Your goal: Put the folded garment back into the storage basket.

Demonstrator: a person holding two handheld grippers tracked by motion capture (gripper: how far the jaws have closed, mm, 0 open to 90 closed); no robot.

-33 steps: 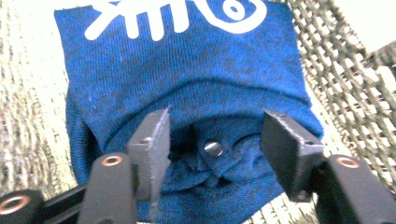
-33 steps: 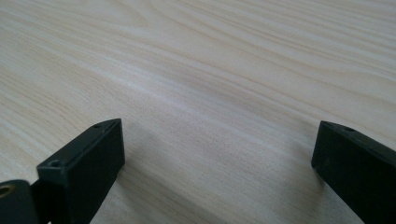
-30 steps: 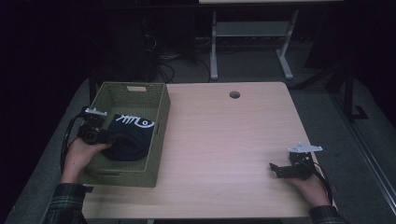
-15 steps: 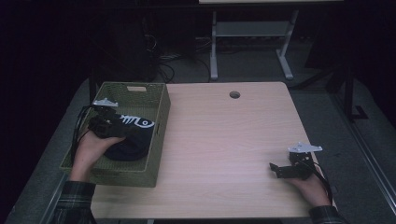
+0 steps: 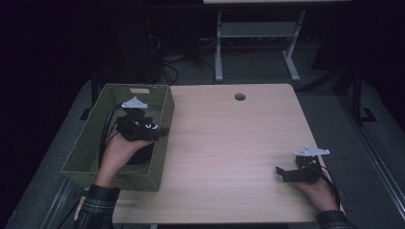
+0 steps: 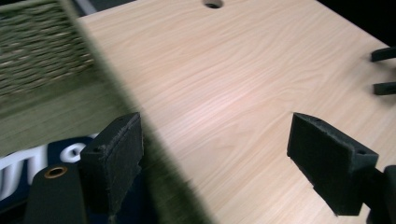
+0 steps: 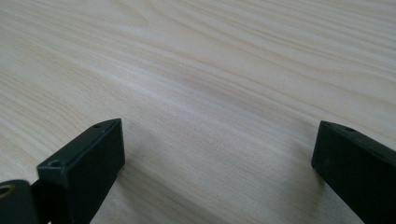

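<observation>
Left gripper view: dark blue cloth (image 6: 28,158) in green basket (image 6: 42,60), below wide-apart, empty jaws.

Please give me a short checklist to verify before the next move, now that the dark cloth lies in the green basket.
1. Left gripper jaws open, nothing between them: ok.
2. Dark cloth inside the green basket: ok.
3. Left gripper above the basket's right wall, free of it: cannot tell.
4. Right gripper open, nothing between its jaws: ok.
5. Table between the grippers free of things: ok.
6. Left gripper's cable not caught on the basket: cannot tell.
</observation>
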